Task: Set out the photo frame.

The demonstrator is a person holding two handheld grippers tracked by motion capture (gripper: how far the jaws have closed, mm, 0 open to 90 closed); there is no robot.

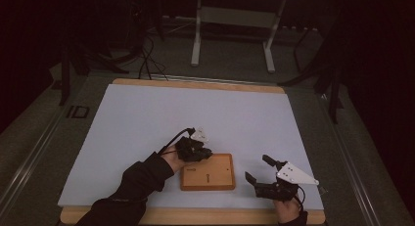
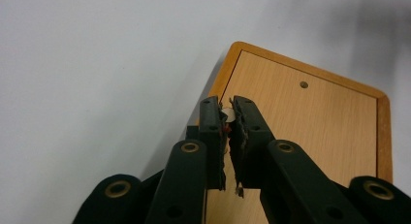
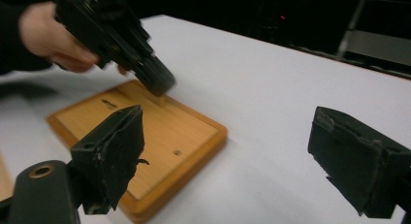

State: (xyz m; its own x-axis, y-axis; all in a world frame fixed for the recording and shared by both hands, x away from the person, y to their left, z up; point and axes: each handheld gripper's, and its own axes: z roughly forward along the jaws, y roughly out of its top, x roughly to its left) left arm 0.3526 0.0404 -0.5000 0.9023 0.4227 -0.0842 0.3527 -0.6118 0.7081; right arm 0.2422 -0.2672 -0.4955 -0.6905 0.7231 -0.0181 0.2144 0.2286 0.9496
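Nearest me, my right claw [image 1: 258,180] idles wide apart just right of the wooden board [image 1: 215,179], holding nothing. The board lies flat on the worktop [image 1: 147,118] near its front edge. At the board's far left corner my left claw [image 2: 229,118] is pinched almost together on a small pale peg [image 2: 231,116], though I cannot make out exactly what it is. I judge this the pick-up step; next calls for a straight lift, then lining the peg over a hole [image 2: 304,84].
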